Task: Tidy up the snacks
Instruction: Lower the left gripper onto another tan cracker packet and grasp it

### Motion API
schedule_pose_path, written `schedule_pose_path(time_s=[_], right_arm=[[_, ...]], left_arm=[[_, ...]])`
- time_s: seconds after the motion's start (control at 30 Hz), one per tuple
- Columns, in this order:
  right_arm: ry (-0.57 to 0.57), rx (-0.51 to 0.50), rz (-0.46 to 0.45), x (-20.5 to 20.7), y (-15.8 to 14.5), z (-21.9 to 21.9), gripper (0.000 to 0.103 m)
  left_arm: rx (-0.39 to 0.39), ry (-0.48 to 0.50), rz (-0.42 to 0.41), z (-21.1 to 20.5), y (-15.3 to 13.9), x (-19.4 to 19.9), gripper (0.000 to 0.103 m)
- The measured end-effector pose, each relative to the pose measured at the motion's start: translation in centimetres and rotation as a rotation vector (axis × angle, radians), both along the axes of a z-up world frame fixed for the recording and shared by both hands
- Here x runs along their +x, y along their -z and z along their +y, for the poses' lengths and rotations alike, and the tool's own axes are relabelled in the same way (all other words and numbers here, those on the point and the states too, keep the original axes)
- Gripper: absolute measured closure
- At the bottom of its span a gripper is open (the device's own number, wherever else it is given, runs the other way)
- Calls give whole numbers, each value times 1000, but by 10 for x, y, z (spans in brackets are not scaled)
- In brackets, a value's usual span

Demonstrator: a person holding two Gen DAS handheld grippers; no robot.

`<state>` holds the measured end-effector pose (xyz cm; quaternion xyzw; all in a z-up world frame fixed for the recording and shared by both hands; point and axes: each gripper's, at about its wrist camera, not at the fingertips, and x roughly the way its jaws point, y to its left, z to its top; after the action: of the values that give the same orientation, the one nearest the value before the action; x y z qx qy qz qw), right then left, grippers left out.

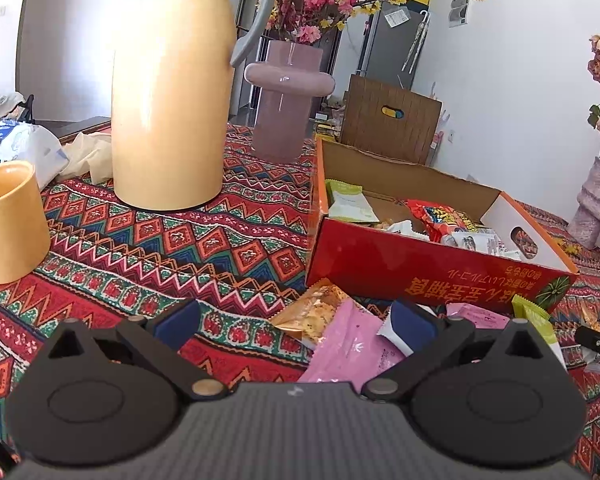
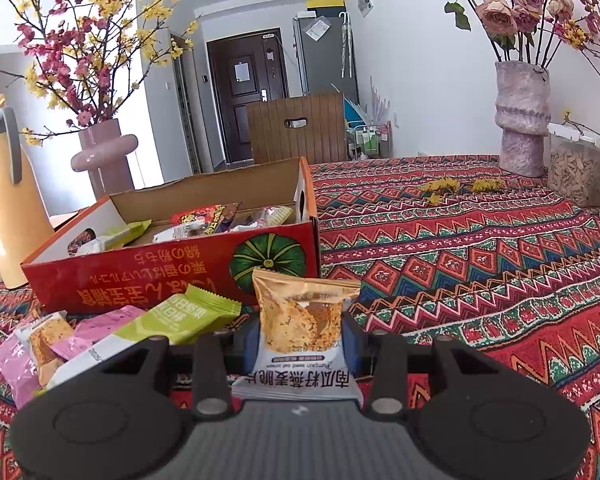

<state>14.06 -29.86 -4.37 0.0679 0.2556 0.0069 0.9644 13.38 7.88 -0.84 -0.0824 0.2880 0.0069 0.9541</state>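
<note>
My right tongs [image 2: 303,344] are closed on an oat-crisp packet [image 2: 300,332], gold at the top and white at the bottom, its two blue pads [image 2: 351,340] pressing the packet's sides; the packet stands upright in the grip, just near of the red cardboard box [image 2: 172,276] and above the patterned cloth of the worktop [image 2: 480,264]. My left tongs [image 1: 296,324] stand wide apart with nothing between them, hovering over loose packets on the worktop: a pink packet [image 1: 344,348] and a gold oat-crisp packet [image 1: 316,312] lie near the box's front wall. The box, open at the top, holds several snacks, among them a green packet [image 1: 346,200] at its left end and a red packet [image 1: 440,216] toward its right. Left of the box stands a yellow thermos jug [image 1: 172,96], with a yellow cup [image 1: 10,220] further left and a pink vase [image 1: 286,92] of blossom branches behind.
</note>
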Motion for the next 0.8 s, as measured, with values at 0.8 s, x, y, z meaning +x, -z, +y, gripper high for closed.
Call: schedule_pose_path(time_s=[0.8], right_arm=[[-24, 39, -29, -5, -2, -3, 63]], left_arm=[[176, -27, 167, -6, 11, 60, 0]])
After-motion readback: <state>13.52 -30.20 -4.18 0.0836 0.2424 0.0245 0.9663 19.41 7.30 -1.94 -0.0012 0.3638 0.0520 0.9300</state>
